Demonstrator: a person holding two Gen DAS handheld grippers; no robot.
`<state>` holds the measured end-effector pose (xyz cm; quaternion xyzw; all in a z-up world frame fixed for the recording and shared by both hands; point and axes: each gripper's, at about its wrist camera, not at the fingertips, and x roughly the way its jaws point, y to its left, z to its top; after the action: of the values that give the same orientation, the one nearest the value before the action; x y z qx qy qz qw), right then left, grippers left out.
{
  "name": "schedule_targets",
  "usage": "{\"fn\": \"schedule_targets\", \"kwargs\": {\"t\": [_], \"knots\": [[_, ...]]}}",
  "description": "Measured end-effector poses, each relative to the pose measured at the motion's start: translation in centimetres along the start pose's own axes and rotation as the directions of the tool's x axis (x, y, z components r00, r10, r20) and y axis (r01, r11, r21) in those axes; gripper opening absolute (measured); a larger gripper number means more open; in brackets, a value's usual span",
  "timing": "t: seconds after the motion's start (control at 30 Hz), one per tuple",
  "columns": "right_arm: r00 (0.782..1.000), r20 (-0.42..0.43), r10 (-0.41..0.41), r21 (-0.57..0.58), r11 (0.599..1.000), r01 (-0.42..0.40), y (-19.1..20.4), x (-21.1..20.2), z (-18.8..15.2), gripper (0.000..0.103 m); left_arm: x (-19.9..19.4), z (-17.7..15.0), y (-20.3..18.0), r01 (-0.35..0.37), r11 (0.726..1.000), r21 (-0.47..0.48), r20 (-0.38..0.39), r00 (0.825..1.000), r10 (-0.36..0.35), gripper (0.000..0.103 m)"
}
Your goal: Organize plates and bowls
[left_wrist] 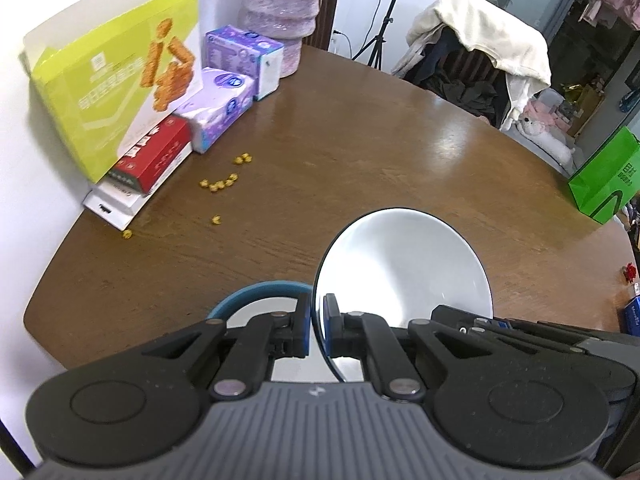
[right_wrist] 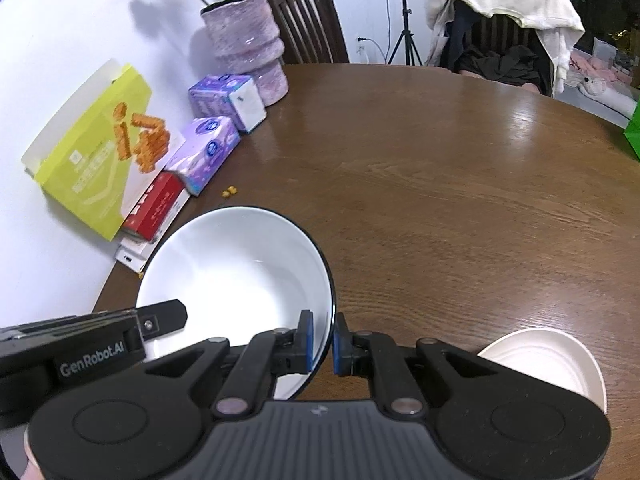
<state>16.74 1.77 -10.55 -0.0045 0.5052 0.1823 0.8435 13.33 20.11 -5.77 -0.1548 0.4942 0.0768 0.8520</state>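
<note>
Two grippers share one load: the white bowl point(right_wrist: 236, 280), dark at its rim, is held above the brown bench point(right_wrist: 460, 200), the left gripper point(left_wrist: 316, 330) clamped on one side of its rim and the right gripper point(right_wrist: 323, 344) clamped on the opposite side, each with one blue pad inside the wall and one outside. The carry looks to be under way, so the person would do well to move both hands together and keep the bowl level, since any drift apart could pull the thin rim out from one pair of fingers. Just right of the bowl, a cream plate point(right_wrist: 552, 364) lies on the bench; left of the bowl, under the left gripper, a blue-rimmed dish point(left_wrist: 260, 292) lies partly hidden. Beyond the bowl, yellow crumbs point(left_wrist: 220, 184) lie scattered near the boxes point(left_wrist: 160, 120) against the wall, best avoided when setting down.
</note>
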Motion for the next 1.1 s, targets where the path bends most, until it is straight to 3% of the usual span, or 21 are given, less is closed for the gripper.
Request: {"fn": "schedule_targets", "kwargs": {"t": [0.47,1.1], "knots": [[0.999,-0.043,0.001,-0.008,1.0,-0.001,3.2,2.0,-1.8,0.009,0.9,-1.3,3.9,-0.003,1.0,-0.004,-0.036,0.999,0.003,0.006],[0.995,-0.097,-0.023,0.011,1.0,0.024,4.6,4.8,-3.4,0.01,3.5,-2.4,5.7,0.007,1.0,0.021,-0.093,0.996,-0.005,0.006]]}}
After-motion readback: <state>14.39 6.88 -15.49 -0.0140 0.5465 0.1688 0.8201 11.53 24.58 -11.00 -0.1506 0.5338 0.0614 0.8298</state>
